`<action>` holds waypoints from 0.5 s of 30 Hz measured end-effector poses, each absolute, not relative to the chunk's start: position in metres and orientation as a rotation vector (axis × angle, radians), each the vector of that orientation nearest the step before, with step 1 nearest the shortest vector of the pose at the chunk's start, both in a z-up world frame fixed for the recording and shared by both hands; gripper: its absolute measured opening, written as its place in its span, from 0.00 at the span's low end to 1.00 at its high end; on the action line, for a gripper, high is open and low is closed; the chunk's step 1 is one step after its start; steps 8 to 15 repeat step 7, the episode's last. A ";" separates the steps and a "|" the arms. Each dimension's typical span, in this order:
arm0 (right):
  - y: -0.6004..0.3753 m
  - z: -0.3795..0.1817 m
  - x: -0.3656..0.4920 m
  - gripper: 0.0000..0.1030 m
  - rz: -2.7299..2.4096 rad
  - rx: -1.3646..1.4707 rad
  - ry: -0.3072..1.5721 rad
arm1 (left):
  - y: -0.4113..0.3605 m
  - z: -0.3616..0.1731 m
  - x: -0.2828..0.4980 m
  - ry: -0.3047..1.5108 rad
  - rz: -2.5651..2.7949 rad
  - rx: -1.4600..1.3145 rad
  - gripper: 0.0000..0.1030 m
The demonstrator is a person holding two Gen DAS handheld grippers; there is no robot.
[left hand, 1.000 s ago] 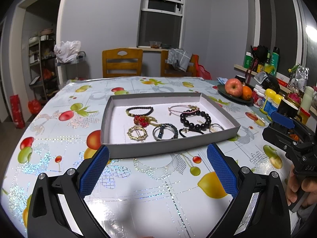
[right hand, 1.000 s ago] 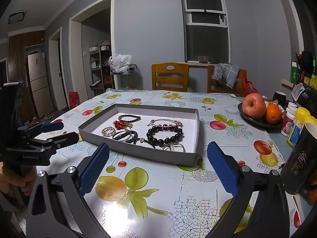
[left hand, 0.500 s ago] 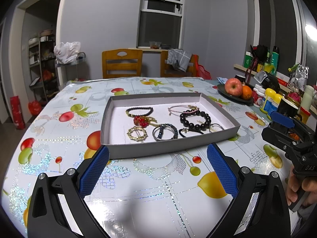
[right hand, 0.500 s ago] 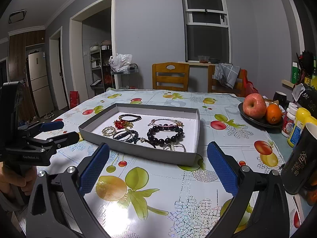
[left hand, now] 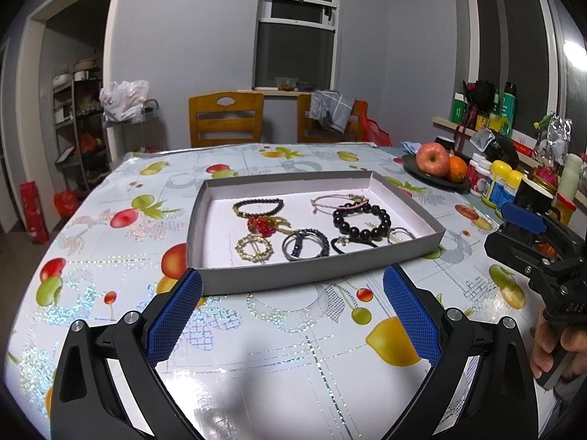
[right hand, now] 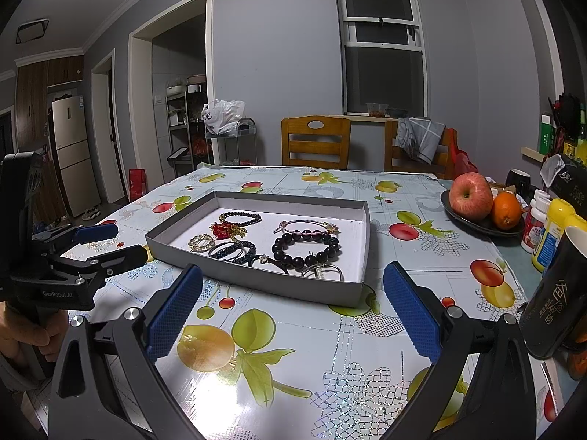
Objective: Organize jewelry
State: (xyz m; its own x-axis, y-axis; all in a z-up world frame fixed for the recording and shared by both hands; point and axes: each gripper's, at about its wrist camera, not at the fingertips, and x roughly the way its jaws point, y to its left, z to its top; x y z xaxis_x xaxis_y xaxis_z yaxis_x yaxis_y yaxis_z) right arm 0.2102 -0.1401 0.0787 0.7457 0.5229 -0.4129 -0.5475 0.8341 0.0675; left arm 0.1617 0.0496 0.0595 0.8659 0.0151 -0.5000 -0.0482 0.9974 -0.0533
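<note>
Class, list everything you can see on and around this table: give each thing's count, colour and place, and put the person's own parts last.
tray: 1, grey, table centre
black bead bracelet: 1, black, in tray
gold ring brooch: 1, gold, tray front
red bead ornament: 1, red, in tray
apple: 1, red, dark plate at right
orange: 1, orange, beside apple
chairs: 2, wooden, behind table
left gripper: 1, black with blue pads, open, before tray
right gripper: 1, same, open

Ahead of our blue-padded left gripper [left hand: 291, 315] we see a grey tray [left hand: 312, 278], white inside, on a fruit-patterned tablecloth [left hand: 110, 242]; its large bead bracelet [left hand: 361, 222] is black.
</note>
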 end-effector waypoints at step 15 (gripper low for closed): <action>-0.140 0.079 0.210 0.95 0.586 -0.059 0.434 | 0.051 0.059 0.162 0.525 0.036 -0.066 0.95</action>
